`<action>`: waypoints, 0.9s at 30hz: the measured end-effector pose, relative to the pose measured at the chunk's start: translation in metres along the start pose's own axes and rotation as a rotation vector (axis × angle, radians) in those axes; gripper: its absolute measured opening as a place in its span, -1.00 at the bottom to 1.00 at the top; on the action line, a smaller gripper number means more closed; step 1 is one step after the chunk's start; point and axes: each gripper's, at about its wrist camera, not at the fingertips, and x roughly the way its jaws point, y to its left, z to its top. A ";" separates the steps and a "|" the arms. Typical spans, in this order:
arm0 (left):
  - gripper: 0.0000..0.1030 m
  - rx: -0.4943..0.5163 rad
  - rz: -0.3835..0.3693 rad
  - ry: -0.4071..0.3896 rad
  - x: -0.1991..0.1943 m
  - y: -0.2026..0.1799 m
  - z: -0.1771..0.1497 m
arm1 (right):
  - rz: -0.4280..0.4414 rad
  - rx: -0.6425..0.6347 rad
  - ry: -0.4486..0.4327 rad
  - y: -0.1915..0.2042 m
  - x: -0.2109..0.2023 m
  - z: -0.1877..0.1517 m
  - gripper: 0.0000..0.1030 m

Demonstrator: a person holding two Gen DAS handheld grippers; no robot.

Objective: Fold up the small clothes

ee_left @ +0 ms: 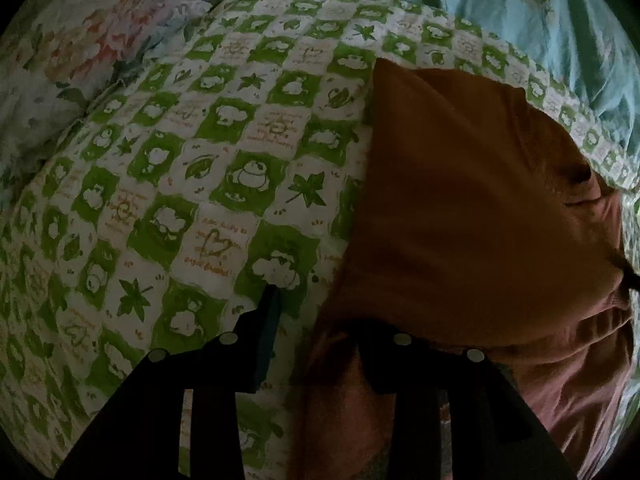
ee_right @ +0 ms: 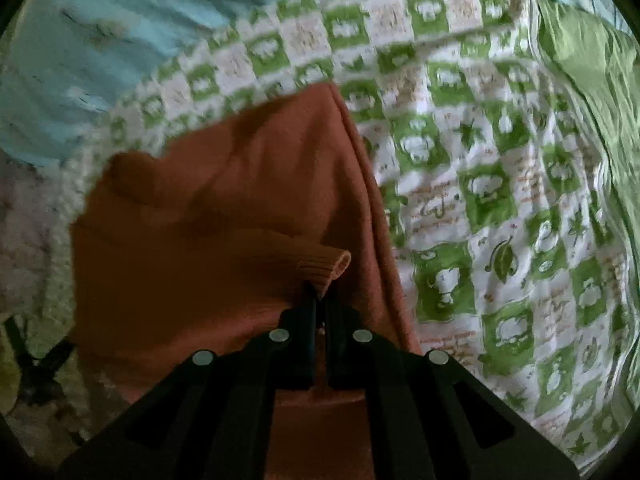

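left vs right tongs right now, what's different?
Left tongs stand open, fingers wide apart; right tongs are shut. Left tongs hold nothing, one finger over the green checked quilt, the other partly hidden at the orange garment edge; right tongs pinch the garment just below its ribbed cuff. Both are black and point along the bed.
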 end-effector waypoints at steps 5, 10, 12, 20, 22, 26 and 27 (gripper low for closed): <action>-0.27 0.028 -0.078 0.043 -0.014 0.006 -0.011 | -0.013 0.048 -0.011 -0.004 0.002 -0.005 -0.53; 0.11 0.048 -0.263 -0.006 -0.049 0.013 -0.004 | 0.018 0.102 -0.115 -0.017 -0.035 -0.016 -0.18; 0.19 0.056 -0.233 -0.036 -0.049 0.010 0.013 | 0.050 0.096 -0.138 -0.013 -0.042 -0.016 -0.17; 0.26 -0.002 -0.241 -0.023 0.008 -0.005 0.094 | 0.143 -0.077 -0.117 0.031 -0.016 0.019 -0.16; 0.27 0.028 -0.227 -0.013 0.016 -0.013 0.103 | 0.165 -0.164 -0.126 0.045 -0.010 0.040 -0.16; 0.29 0.062 -0.208 -0.001 0.032 -0.022 0.115 | 0.172 -0.317 -0.153 0.069 0.003 0.082 -0.06; 0.29 0.059 -0.202 0.000 0.036 -0.024 0.119 | 0.171 -0.355 -0.141 0.074 0.011 0.094 -0.03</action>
